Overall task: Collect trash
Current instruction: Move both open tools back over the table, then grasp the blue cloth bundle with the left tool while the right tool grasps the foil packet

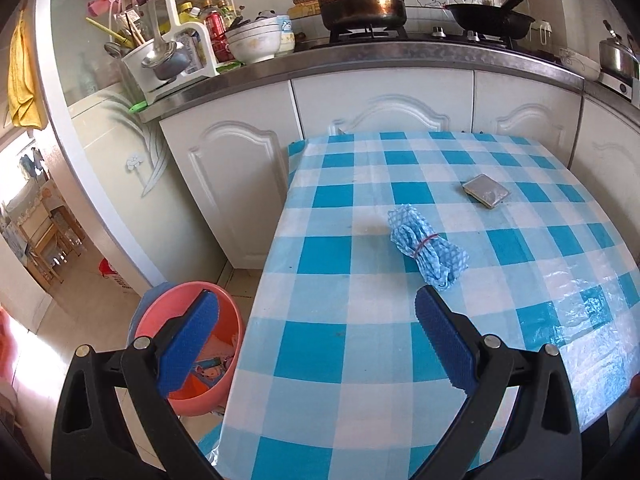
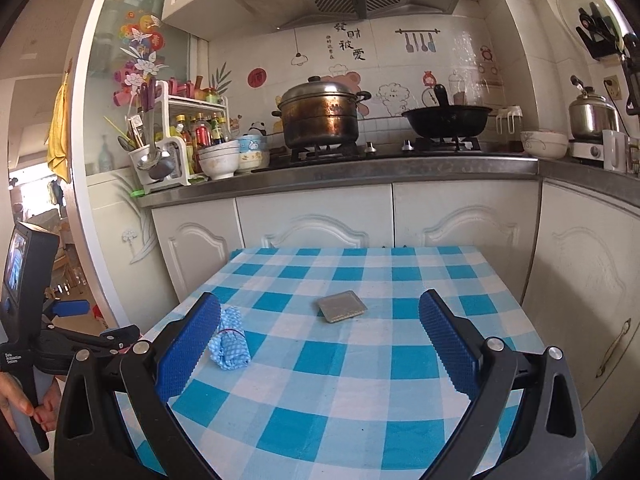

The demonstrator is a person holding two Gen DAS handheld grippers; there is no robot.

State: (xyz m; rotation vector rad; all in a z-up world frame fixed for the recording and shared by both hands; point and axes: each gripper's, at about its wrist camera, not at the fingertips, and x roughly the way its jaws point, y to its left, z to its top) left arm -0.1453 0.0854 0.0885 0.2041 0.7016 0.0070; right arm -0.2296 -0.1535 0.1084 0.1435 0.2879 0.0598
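Observation:
A blue checked table (image 1: 360, 360) carries a rolled blue-white cloth bundle (image 1: 428, 246) tied with a red band, and a flat silver packet (image 1: 487, 191) farther back. Both also show in the right wrist view, bundle (image 2: 230, 340) and packet (image 2: 342, 306). A pink bin (image 1: 224, 384) with wrappers inside stands on the floor left of the table. My left gripper (image 1: 316, 314) is open and empty, above the table's left edge with one finger over the bin. My right gripper (image 2: 320, 320) is open and empty above the table's near side, the bundle by its left finger.
White cabinets (image 2: 312, 224) and a counter with stove, steel pot (image 2: 320, 116) and black wok (image 2: 446, 116) stand behind the table. A utensil rack (image 1: 168, 52) and bowls sit at the counter's left. A doorway opens at the far left.

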